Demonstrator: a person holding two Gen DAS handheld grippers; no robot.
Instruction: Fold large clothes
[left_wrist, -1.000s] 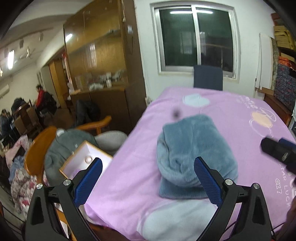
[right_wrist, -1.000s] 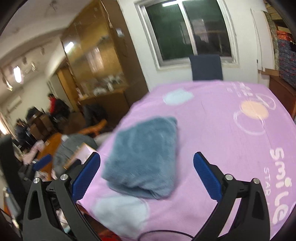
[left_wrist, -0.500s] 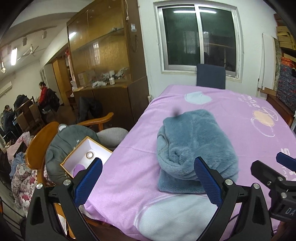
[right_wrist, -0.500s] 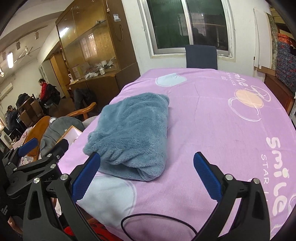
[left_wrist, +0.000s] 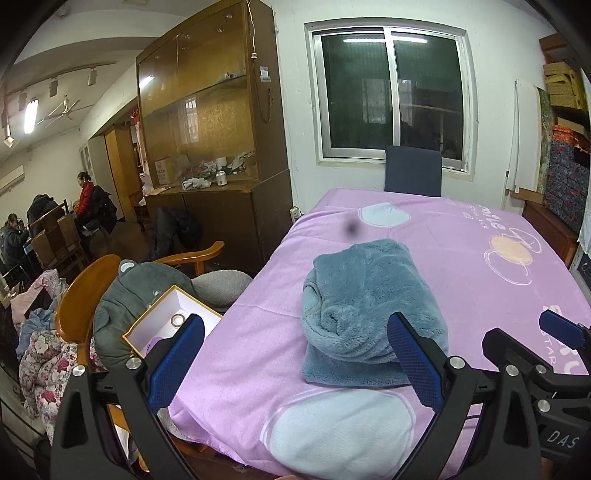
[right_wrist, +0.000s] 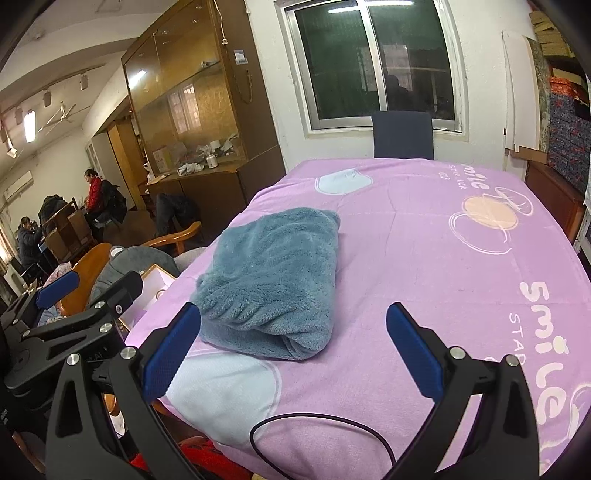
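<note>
- Both our grippers have pulled back toward the near edge of the table since a second ago; the folded garment now sits further ahead of the fingers, untouched.
- Left gripper (left_wrist: 295, 354): we hold it with fingers spread wide, nothing between the blue pads (left_wrist: 176, 363).
- Right gripper (right_wrist: 291, 347): same, fingers wide apart and empty, above the near table edge.
- Each gripper shows in the other's view: right gripper at the lower right of the left view (left_wrist: 535, 365), left gripper at the lower left of the right view (right_wrist: 74, 314).
- Blue fleece garment (left_wrist: 369, 302) (right_wrist: 273, 273): folded into a thick bundle, lying on the purple tablecloth (left_wrist: 480, 280) (right_wrist: 424, 258) toward the table's left side, near the front.
- Black cable (right_wrist: 321, 428) loops over the cloth at the near edge, just below our right gripper.
- Left of the table: wooden armchair (left_wrist: 85, 284) with a grey cushion (left_wrist: 125, 295) and an open white box (left_wrist: 166, 321).
- Far end: blue chair (left_wrist: 413, 170) under the window (left_wrist: 391, 96); wooden cabinet (left_wrist: 207, 147) at left.
- People seated far left (left_wrist: 85, 199).
</note>
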